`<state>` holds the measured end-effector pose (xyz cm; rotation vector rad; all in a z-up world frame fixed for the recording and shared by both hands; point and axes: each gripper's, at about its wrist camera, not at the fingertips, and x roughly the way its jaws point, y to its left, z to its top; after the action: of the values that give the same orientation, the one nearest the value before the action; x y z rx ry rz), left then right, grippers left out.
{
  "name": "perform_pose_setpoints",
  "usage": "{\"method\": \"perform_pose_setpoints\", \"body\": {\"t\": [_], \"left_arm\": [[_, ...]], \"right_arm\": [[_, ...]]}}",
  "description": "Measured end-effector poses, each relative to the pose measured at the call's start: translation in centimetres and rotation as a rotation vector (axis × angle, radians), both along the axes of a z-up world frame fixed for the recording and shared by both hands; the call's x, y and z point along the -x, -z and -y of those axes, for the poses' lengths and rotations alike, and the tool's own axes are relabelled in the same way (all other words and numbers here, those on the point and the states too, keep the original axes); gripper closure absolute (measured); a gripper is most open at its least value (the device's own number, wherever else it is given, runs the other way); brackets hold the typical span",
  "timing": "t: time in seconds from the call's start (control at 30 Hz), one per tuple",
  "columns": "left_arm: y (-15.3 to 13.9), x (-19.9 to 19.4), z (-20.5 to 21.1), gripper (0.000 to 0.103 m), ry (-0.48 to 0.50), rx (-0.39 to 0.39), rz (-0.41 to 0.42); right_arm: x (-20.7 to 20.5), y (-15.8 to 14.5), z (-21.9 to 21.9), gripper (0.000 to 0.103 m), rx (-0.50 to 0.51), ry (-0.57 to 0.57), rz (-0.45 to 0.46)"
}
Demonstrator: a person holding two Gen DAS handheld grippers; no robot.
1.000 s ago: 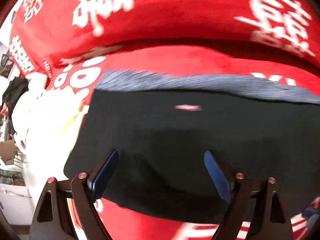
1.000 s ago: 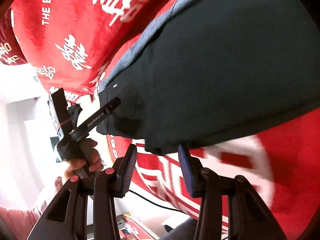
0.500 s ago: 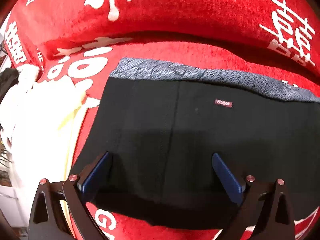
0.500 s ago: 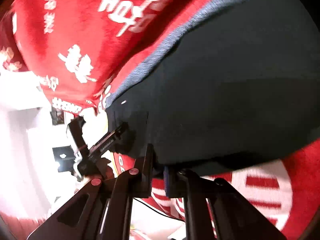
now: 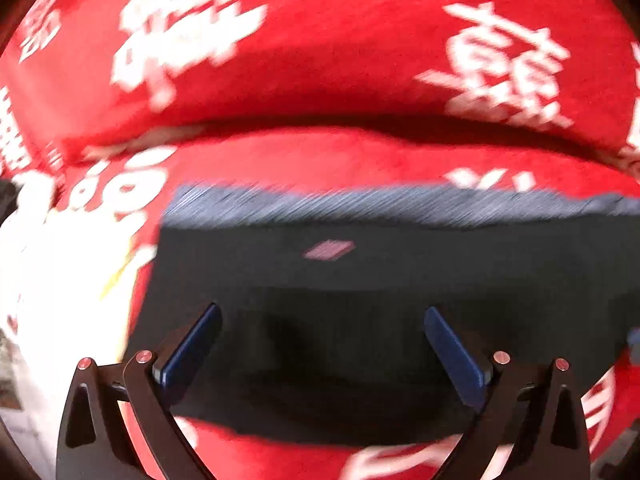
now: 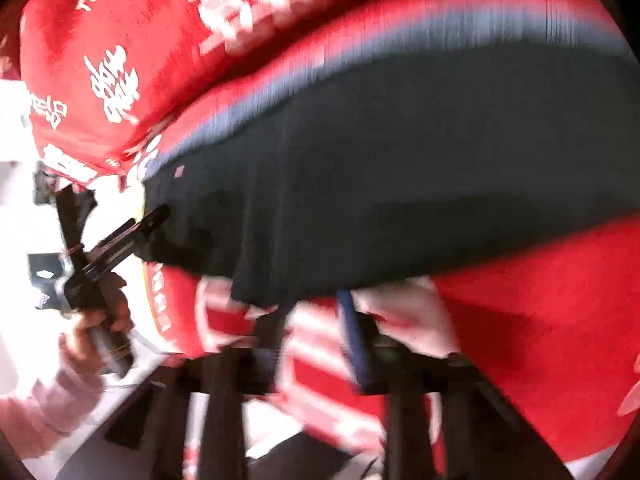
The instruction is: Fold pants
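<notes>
Dark folded pants (image 5: 360,300) with grey waistband on red blanket (image 5: 320,80), both hand-held grippers (image 5: 320,344) (image 6: 316,320) spread, empty.

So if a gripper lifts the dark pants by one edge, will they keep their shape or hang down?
Probably they hang down: the pants lie flat and follow the red blanket beneath, so the cloth looks soft, not stiff. They seem light, being thin at the near edge. The fuzzy blanket may drag on them, so a push would likely wrinkle rather than slide them.
</notes>
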<state>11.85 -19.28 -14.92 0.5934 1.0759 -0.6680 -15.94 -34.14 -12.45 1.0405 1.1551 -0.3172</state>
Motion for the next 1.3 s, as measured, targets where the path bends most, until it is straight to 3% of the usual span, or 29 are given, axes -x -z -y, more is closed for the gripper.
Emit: {"method": "perform_pose_setpoints", "body": {"t": [0.13, 0.23, 0.33, 0.4, 0.47, 0.53, 0.6, 0.77, 0.93, 1.0, 1.07, 1.13, 1.2, 1.3], "left_arm": [[1.4, 0.9, 6.5, 0.001, 0.028, 0.022, 0.017], [3.4, 0.1, 9.4, 0.001, -0.01, -0.01, 0.067], [6.0, -1.3, 9.6, 0.001, -0.051, -0.106, 0.112], [7.1, -2.2, 8.9, 0.001, -0.058, -0.127, 0.128], [7.1, -2.8, 8.3, 0.001, -0.048, -0.119, 0.137], [6.7, -3.5, 7.9, 0.001, -0.055, -0.12, 0.119], [5.6, -4.0, 7.2, 0.001, -0.074, -0.124, 0.11], [2.2, -4.5, 3.4, 0.001, -0.085, -0.106, 0.12], [3.1, -4.2, -3.3, 0.0, -0.125, -0.227, 0.12], [3.0, -4.3, -6.0, 0.0, -0.176, -0.155, 0.041], [3.2, -4.0, -6.7, 0.0, -0.179, -0.149, 0.021], [3.3, -3.1, -6.6, 0.0, -0.146, -0.162, 0.052], [3.5, -2.8, -6.4, 0.0, -0.135, -0.165, 0.067], [3.2, -2.9, -6.5, 0.0, -0.146, -0.154, 0.04]], "right_arm": [[-3.6, -1.0, 4.7, 0.047, 0.151, -0.039, 0.011], [-6.9, 0.0, 6.7, 0.053, 0.19, -0.069, 0.001], [-8.5, 2.0, 7.9, 0.054, 0.274, -0.1, -0.052], [-8.7, 3.5, 8.9, 0.071, 0.32, -0.081, -0.097], [-7.9, 3.7, 10.6, 0.081, 0.335, -0.045, -0.078], [-7.4, 3.8, 12.2, 0.081, 0.377, -0.006, -0.124], [-6.7, 4.1, 13.7, 0.081, 0.356, 0.042, -0.147], [-5.7, 1.8, 12.8, 0.068, 0.282, 0.043, -0.129], [-5.0, 0.3, 5.6, 0.054, 0.276, -0.104, -0.085], [-4.6, 1.6, 3.3, 0.054, 0.283, -0.14, -0.131], [-3.9, 2.2, 0.9, 0.052, 0.355, -0.157, -0.144], [-3.8, 2.0, -0.2, 0.044, 0.397, -0.184, -0.152], [-3.9, 2.0, -0.3, 0.02, 0.378, -0.194, -0.126], [-5.1, 2.3, -0.4, 0.01, 0.308, -0.227, -0.118]]}}
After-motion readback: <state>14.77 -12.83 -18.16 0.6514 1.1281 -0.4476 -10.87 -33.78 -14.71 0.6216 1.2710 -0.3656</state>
